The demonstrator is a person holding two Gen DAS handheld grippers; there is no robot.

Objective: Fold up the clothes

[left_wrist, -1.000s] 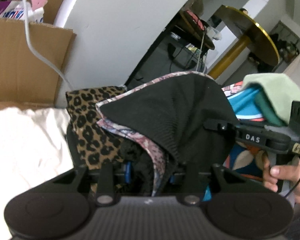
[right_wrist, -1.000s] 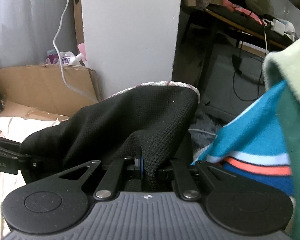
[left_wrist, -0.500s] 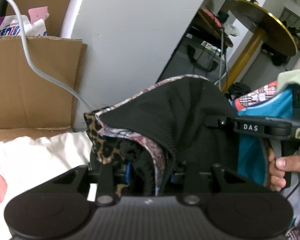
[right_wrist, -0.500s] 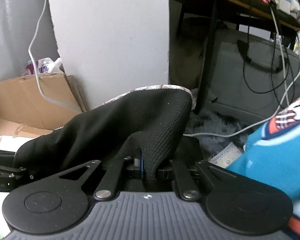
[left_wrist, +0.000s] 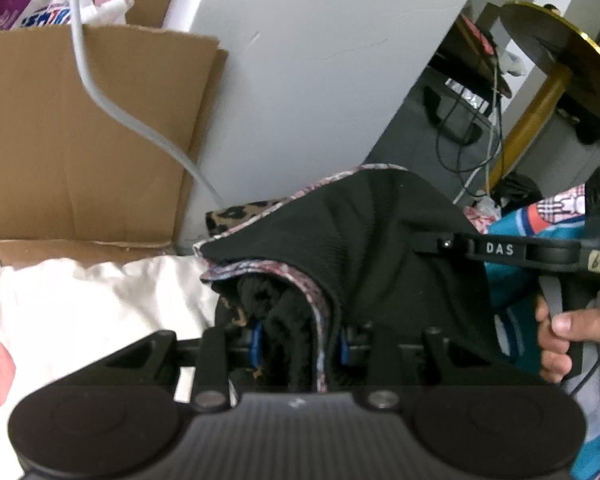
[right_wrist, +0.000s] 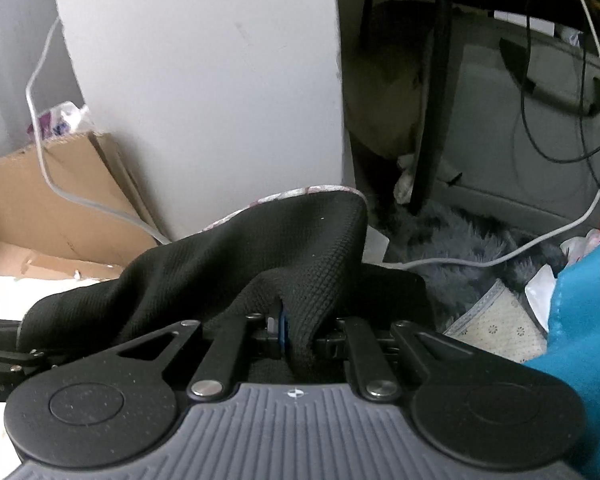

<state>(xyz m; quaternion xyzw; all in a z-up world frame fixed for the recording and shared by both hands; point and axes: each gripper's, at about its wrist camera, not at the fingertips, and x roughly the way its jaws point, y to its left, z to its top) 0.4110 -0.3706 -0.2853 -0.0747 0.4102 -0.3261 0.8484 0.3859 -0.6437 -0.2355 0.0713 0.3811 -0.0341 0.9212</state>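
A folded black knit garment (left_wrist: 364, 240) with a pink patterned lining hangs between both grippers. My left gripper (left_wrist: 300, 344) is shut on a thick bunch of its layers, the blue pads pressing each side. My right gripper (right_wrist: 296, 332) is shut on a thin fold of the same black garment (right_wrist: 260, 256). In the left wrist view the right gripper's body (left_wrist: 540, 252) and a hand (left_wrist: 560, 336) holding it show at the right. A leopard-print cloth (left_wrist: 240, 212) peeks out behind the garment.
A white sheet (left_wrist: 80, 300) lies at lower left, with cardboard (left_wrist: 80, 140) and a white pillar (left_wrist: 320, 80) behind. A teal patterned garment (right_wrist: 580, 340) lies at the right. A grey cable (left_wrist: 112, 100) hangs down; a gold table (left_wrist: 552, 72), a fluffy grey rug (right_wrist: 460, 240) and cords (right_wrist: 560, 80) lie beyond.
Both grippers have sunk with the garment. The leopard-print cloth and the teal garment have dropped mostly out of sight behind it, and the light green garment at the right has left both views.
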